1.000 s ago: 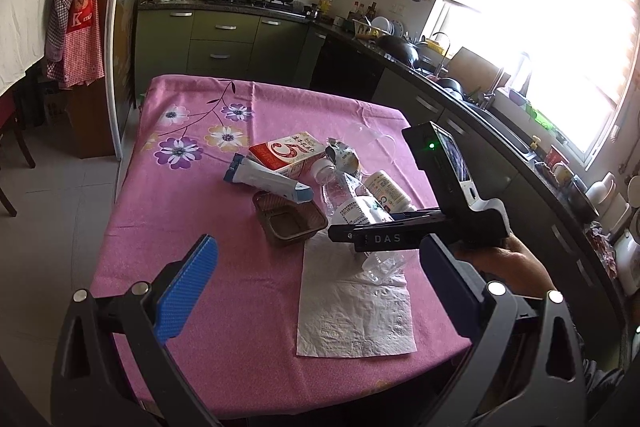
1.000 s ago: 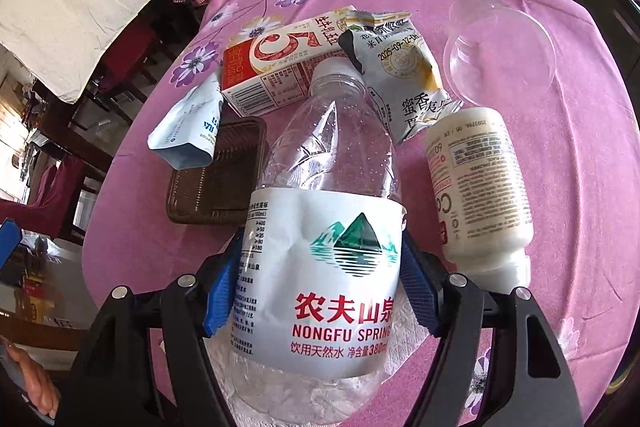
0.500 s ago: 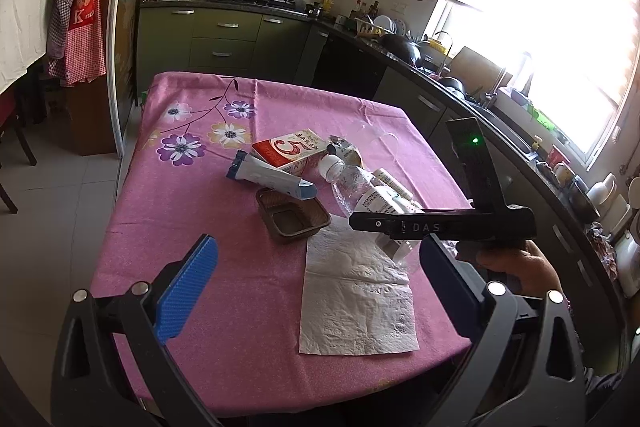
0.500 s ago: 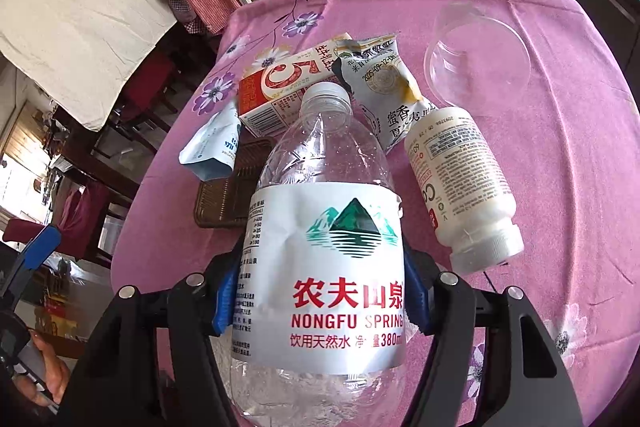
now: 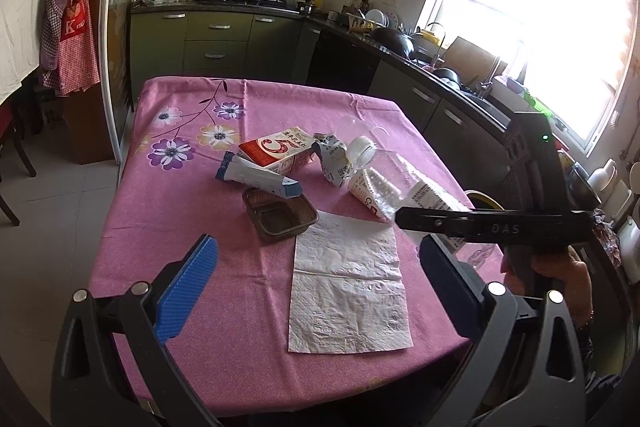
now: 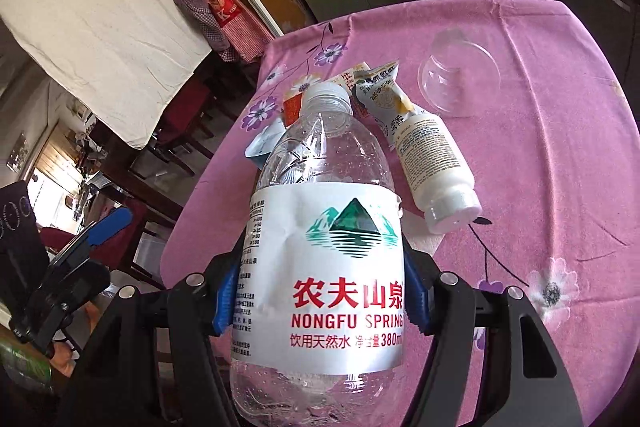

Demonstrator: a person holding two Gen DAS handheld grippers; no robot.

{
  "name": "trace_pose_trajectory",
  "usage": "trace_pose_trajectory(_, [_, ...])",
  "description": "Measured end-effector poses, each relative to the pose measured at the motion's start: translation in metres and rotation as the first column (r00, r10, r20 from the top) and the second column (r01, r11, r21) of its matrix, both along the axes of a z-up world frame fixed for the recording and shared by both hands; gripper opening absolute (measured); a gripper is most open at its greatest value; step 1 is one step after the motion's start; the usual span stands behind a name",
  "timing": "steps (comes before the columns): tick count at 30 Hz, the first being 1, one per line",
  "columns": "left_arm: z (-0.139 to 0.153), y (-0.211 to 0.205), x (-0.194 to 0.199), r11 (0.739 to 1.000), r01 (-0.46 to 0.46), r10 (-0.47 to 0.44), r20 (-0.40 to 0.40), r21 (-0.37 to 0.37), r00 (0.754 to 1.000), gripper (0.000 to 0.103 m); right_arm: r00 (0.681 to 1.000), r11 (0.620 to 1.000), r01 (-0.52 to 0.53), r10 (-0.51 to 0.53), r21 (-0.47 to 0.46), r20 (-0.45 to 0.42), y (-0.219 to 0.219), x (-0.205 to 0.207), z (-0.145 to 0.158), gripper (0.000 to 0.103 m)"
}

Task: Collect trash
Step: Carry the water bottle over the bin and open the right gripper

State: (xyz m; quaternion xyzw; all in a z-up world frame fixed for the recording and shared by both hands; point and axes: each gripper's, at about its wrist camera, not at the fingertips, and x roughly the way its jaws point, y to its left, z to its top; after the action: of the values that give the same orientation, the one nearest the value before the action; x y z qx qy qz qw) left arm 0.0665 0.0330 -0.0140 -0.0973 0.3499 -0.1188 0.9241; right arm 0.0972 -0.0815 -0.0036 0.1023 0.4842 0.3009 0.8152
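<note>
Right gripper (image 6: pixel 320 301) jaws gripping bottle (image 6: pixel 324 247); left gripper (image 5: pixel 316 267) jaws gaping empty.
Bottle is hanging clear above table (image 5: pixel 168 211) right edge; napkin (image 5: pixel 348 287) is lying near front edge.

Two bottles (image 6: pixel 320 267) (image 6: pixel 434 163), one carton (image 5: pixel 276 149), two pouches (image 5: pixel 332 161) (image 5: pixel 256 179), one tray (image 5: pixel 280 217), one napkin (image 5: pixel 348 287), one cup (image 6: pixel 460 79).

Bright sun pours through the window (image 5: pixel 560 39) and washes it out white, while the picture edges bend round and go dark.
</note>
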Motion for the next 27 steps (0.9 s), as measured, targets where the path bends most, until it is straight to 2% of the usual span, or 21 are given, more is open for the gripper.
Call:
trace_pose_trajectory(4, [0.000,-0.006,0.002,1.000,0.011,-0.011,-0.005,0.012,1.000,0.096,0.997,0.998,0.055,-0.055,0.017,0.048,-0.042,-0.018,0.020,0.065])
trace_pose_trajectory(8, [-0.003,-0.014,0.007,1.000,0.025,-0.025,-0.021,0.018,0.999,0.096,0.979,0.980,0.198,-0.197,-0.014,0.060,-0.114,-0.031,0.026,0.065])
trace_pose_trajectory(11, [-0.004,-0.023,0.009,0.999,0.043,-0.043,-0.024,0.021,0.999,0.096,0.931,0.927,0.365,-0.363,-0.084,0.034,-0.189,-0.032,0.015,0.065])
trace_pose_trajectory(13, [-0.005,-0.030,0.011,0.998,0.055,-0.054,-0.026,0.025,0.998,0.096,0.888,0.881,0.455,-0.460,-0.131,-0.005,-0.237,-0.029,-0.001,0.065])
trace_pose_trajectory(18, [-0.005,-0.047,0.014,0.996,0.077,-0.076,-0.034,0.040,0.997,0.096,0.793,0.793,0.564,-0.598,-0.230,-0.116,-0.323,-0.018,-0.049,0.065])
trace_pose_trajectory(21, [-0.006,-0.053,0.017,0.995,0.087,-0.085,-0.040,0.049,0.996,0.096,0.753,0.756,0.599,-0.644,-0.264,-0.136,-0.352,-0.014,-0.069,0.065])
trace_pose_trajectory(25, [-0.008,-0.063,0.021,0.992,0.108,-0.104,-0.057,0.062,0.993,0.096,0.727,0.727,0.636,-0.677,-0.258,-0.116,-0.370,-0.002,-0.077,0.066])
trace_pose_trajectory(26, [-0.008,-0.066,0.021,0.992,0.113,-0.110,-0.059,0.064,0.992,0.096,0.718,0.716,0.645,-0.688,-0.268,-0.107,-0.373,0.001,-0.078,0.069])
trace_pose_trajectory(27, [-0.009,-0.069,0.021,0.991,0.119,-0.116,-0.061,0.065,0.991,0.096,0.707,0.698,0.655,-0.701,-0.290,-0.090,-0.376,0.004,-0.080,0.081])
